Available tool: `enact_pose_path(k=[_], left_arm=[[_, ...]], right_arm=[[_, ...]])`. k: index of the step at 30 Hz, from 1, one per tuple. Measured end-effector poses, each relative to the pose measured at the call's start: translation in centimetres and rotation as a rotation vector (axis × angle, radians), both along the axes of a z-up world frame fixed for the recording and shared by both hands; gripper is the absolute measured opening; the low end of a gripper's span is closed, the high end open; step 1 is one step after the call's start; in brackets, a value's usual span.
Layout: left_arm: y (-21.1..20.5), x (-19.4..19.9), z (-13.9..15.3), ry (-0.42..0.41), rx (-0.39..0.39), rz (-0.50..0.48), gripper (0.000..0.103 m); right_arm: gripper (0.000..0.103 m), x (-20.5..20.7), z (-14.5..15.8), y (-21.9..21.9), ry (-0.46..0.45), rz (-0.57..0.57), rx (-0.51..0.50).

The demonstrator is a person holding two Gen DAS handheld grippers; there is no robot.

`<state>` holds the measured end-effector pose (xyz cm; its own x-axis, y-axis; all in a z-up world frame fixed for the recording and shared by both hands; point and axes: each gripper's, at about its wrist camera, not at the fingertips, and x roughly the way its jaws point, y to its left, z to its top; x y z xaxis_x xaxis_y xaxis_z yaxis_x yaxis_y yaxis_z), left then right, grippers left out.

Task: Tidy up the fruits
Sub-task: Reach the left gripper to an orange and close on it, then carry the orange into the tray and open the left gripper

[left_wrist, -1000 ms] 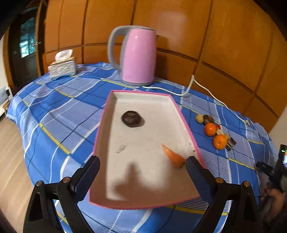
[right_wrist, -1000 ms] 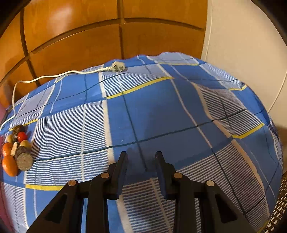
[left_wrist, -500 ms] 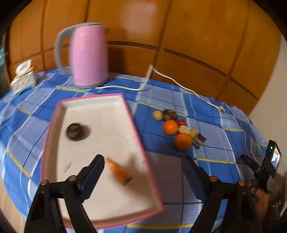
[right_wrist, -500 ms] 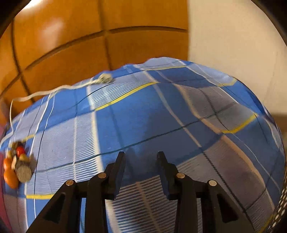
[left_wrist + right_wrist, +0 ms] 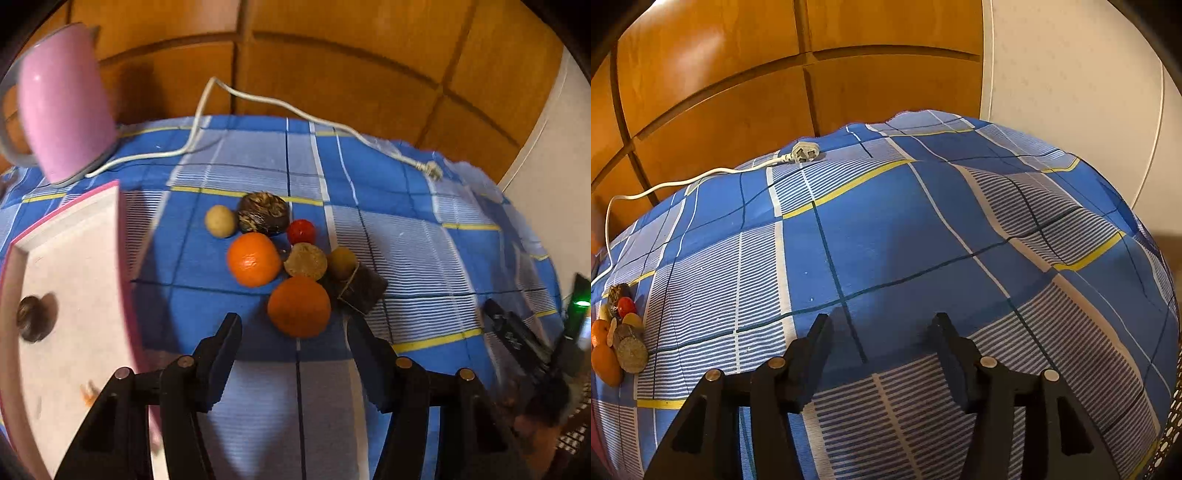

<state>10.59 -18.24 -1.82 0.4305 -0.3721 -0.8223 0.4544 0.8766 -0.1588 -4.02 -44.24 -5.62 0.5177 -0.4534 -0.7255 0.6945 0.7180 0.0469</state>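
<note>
Fruit pile (image 5: pixel 288 258) sits mid-worktop on blue plaid cloth (image 5: pixel 886 240), well short of sorted. Left claw (image 5: pixel 293 334) wide, empty, near orange (image 5: pixel 298 312) at its 12 o'clock, just ahead of the tips. Second orange (image 5: pixel 253 259), red cherry tomato (image 5: pixel 301 231), pale round fruit (image 5: pixel 220 220) and dark lumps touch in a cluster. Pink-rimmed tray (image 5: pixel 123 258) at 9 o'clock holds one dark round item (image 5: pixel 31 322) and an orange scrap, too blurred to name. Right claw (image 5: pixel 881 343) wide, empty, over bare cloth. Judgement: early; most pieces left.
</note>
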Motion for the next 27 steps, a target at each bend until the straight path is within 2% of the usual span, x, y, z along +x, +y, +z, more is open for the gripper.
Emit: enact_pose_path(k=[3,5,7,10,16,19,23,27], left_arm=[[-1.0,1.0,-1.3,0.021,0.011,-0.001,0.059],[-1.3,1.6,-2.1,0.047,-0.002,-0.007,0.045],[-1.1,1.6,-2.5,0.031,-0.019,-0.014,0.040],[-0.2,1.1,-2.2,0.056,-0.077,-0.005,0.039],[2.8,-1.2,0.7,0.032,-0.178,0.003,0.039],[5.5,-1.6,2.1,0.029,-0.211,0.042,0.039],[9.9,-1.4,3.6,0.003,-0.223,0.130,0.039],[14.4,0.9,4.0,-0.033,-0.182,0.234,0.039]], right_arm=[[0.060,0.1,0.0,0.1,0.004,0.005,-0.004],[0.061,0.1,-0.1,0.2,0.008,0.006,-0.008],[0.061,0.2,-0.1,0.1,0.009,0.006,-0.009],[0.061,0.3,-0.1,0.2,0.013,0.006,-0.015],[0.062,0.4,-0.1,0.2,0.013,0.007,-0.017],[0.062,0.3,-0.2,0.2,0.013,0.008,-0.017],[0.062,0.3,-0.1,0.2,0.012,0.008,-0.017],[0.062,0.3,-0.1,0.2,0.014,0.007,-0.018]])
